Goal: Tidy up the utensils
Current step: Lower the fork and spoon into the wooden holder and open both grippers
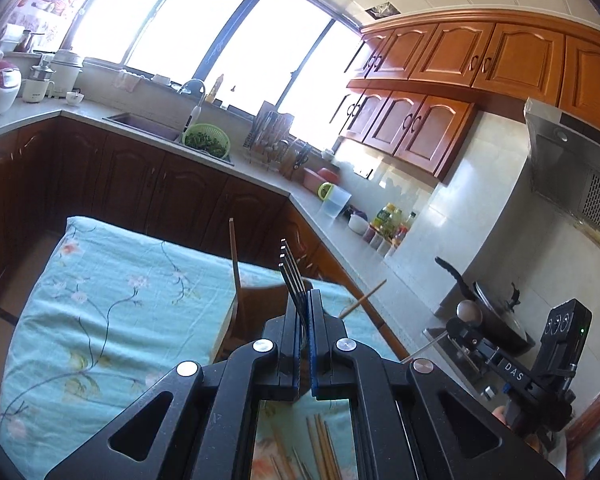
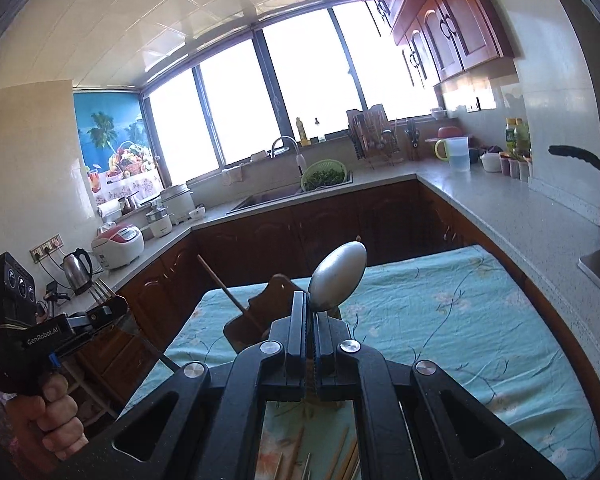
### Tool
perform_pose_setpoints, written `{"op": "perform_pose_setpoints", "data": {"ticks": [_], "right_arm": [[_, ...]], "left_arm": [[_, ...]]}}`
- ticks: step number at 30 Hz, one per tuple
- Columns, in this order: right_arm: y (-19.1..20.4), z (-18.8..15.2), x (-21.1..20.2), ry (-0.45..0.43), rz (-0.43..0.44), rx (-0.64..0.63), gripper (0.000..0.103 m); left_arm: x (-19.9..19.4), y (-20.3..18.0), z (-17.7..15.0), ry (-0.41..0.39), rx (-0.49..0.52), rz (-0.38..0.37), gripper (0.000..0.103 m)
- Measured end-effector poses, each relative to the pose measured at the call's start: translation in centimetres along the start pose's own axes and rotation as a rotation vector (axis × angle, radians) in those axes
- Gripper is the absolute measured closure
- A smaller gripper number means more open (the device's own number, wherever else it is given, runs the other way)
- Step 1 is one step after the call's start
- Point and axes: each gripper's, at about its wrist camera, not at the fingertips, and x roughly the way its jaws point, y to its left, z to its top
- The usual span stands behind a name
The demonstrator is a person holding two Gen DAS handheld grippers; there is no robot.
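Note:
My left gripper [image 1: 305, 300] is shut on a metal fork [image 1: 290, 270], tines pointing up and away, held above the table. It also shows in the right wrist view [image 2: 108, 306] with the fork [image 2: 102, 290]. My right gripper [image 2: 310, 304] is shut on a metal spoon [image 2: 338, 276], bowl upward; it shows in the left wrist view [image 1: 466, 326] with the spoon [image 1: 469, 312]. A brown wooden holder [image 1: 260, 312] [image 2: 256, 316] stands on the table with a chopstick [image 1: 233, 252] [image 2: 224, 286] sticking out. Loose wooden chopsticks [image 1: 320, 440] [image 2: 340, 460] lie under the grippers.
The table has a teal floral cloth [image 1: 100, 300] [image 2: 460, 320]. Dark cabinets and a grey counter [image 2: 500, 200] wrap around it, with a sink [image 2: 276, 196], green colander [image 2: 324, 174], dish rack [image 2: 372, 136], jug [image 2: 458, 152], rice cooker [image 2: 118, 246] and kettle [image 2: 78, 270]. A pan [image 1: 496, 312] sits on the stove.

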Motion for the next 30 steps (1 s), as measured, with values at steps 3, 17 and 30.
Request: {"op": "perform_pose_setpoints", "data": {"ticks": [3,17,30], "right_arm": [[0.4,1.4,1.6,-0.017,-0.021,-0.031,0.101],[0.6,-1.4,10.2,0.096,-0.077,-0.117,0.101],[-1.0,-4.2,13.3,0.196,-0.069,-0.091,0.101]], "left_arm": [[2.3,0.6,1.7,-0.022,-0.022,-0.028,0.102],[16.2,6.1,-0.8,0.055,-0.098,0.024,0.102],[20.8,7.1,-3.3,0.123,-0.080,0.081,0.102]]}}
